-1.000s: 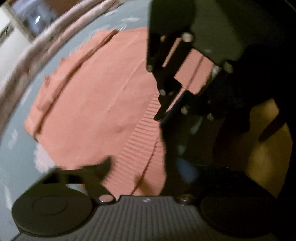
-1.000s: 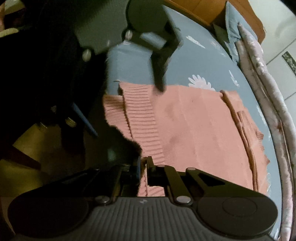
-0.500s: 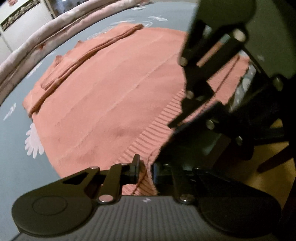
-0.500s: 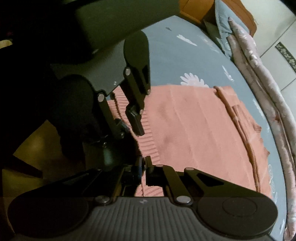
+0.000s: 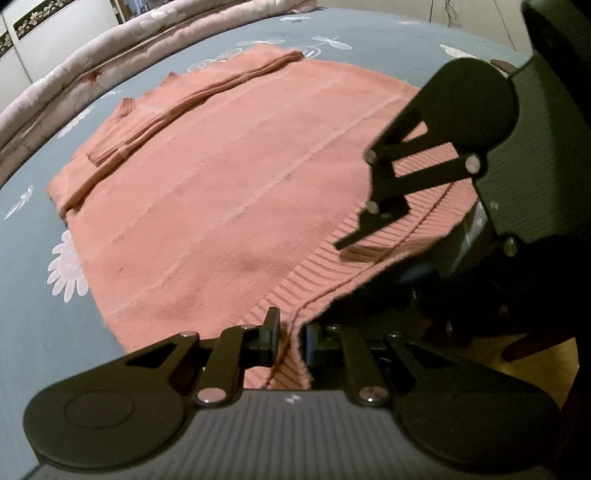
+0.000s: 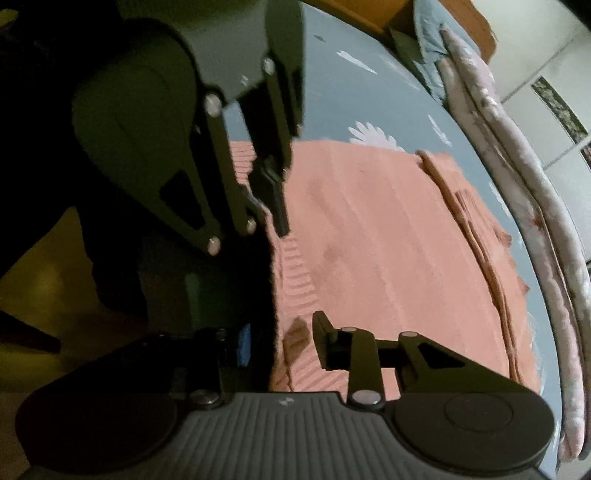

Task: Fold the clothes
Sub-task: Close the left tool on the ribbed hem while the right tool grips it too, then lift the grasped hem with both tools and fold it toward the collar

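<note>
Left wrist view – left gripper [image 5: 290, 338] pinches the sweater [image 5: 229, 199] hem – right gripper [image 6: 280, 343] opening around it.

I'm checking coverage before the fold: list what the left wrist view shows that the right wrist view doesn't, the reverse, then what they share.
Left wrist only: the left gripper shut on the sweater's ribbed hem, and a large white daisy print beside the sweater.

Right wrist only: the right gripper with its jaws opening and the hem between them, a wooden headboard and a blue-grey pillow.

Both: the pink sweater spread flat on the blue-grey sheet, the rolled pink quilt along the far edge, and the other gripper.
</note>
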A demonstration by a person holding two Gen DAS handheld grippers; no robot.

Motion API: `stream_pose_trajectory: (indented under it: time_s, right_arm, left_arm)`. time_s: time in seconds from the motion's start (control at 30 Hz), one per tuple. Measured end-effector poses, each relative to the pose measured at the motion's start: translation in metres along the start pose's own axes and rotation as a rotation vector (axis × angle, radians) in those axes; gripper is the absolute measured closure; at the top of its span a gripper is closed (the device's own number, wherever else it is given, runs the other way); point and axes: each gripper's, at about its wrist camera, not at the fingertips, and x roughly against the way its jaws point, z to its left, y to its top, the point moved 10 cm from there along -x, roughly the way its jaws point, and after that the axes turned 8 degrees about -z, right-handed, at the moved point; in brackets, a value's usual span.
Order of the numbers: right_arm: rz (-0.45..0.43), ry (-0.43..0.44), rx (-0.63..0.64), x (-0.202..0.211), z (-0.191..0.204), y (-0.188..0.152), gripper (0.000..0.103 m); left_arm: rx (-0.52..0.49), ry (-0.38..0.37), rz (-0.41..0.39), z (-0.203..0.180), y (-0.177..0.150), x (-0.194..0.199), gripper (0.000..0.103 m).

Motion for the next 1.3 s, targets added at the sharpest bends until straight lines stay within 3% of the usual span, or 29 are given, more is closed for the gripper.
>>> stream_pose_trajectory:
  time_s: [0.03,0.07,0.1,0.17,0.3,0.4,0.47,0.57,0.6,0.77,0.87,0.97,1.3]
  right_arm:
    - [0.012,-0.012,-0.009,0.0,-0.003,-0.003,0.093]
    - [0.016,-0.018,-0.018,0.0,-0.005,-0.005,0.095]
    - [0.01,-0.017,-0.026,0.001,-0.007,-0.006,0.095]
    - [0.007,-0.02,-0.043,0.003,-0.009,-0.004,0.095]
    - [0.009,-0.018,-0.063,0.005,-0.015,-0.001,0.095]
    - [0.007,-0.013,-0.067,0.007,-0.018,0.0,0.095]
    - [0.007,-0.013,-0.068,0.007,-0.02,0.001,0.095]
    - [0.004,-0.017,-0.078,0.005,-0.023,0.001,0.095]
    - [0.001,-0.018,-0.082,0.005,-0.024,0.001,0.095]
    - [-0.011,-0.001,-0.093,0.007,-0.023,0.0,0.093]
    - [-0.017,-0.016,-0.076,0.013,-0.022,-0.005,0.083]
    - [-0.008,-0.052,-0.066,0.016,-0.02,-0.016,0.067]
    - [0.065,-0.192,-0.091,0.016,-0.034,-0.056,0.066]
  left_arm:
    - [0.002,0.0,-0.002,0.0,0.001,0.0,0.091]
    - [-0.001,0.003,-0.007,0.001,0.001,0.0,0.089]
    - [-0.009,0.01,-0.01,0.0,0.002,0.0,0.084]
    - [-0.044,0.03,-0.023,-0.002,0.003,0.001,0.084]
    - [-0.179,0.053,-0.041,-0.013,0.006,0.003,0.068]
    - [-0.241,0.06,-0.04,-0.019,0.011,-0.005,0.068]
    - [-0.254,0.064,-0.039,-0.021,0.015,-0.011,0.07]
    - [-0.23,0.049,-0.034,-0.025,0.017,-0.019,0.093]
    - [-0.218,0.048,-0.03,-0.025,0.017,-0.02,0.095]
    - [-0.189,0.035,-0.038,-0.021,0.018,-0.016,0.096]
    - [-0.174,0.037,-0.04,-0.02,0.021,-0.014,0.097]
    - [-0.161,0.035,-0.041,-0.019,0.023,-0.012,0.097]
    - [-0.153,0.025,-0.041,-0.014,0.025,-0.008,0.096]
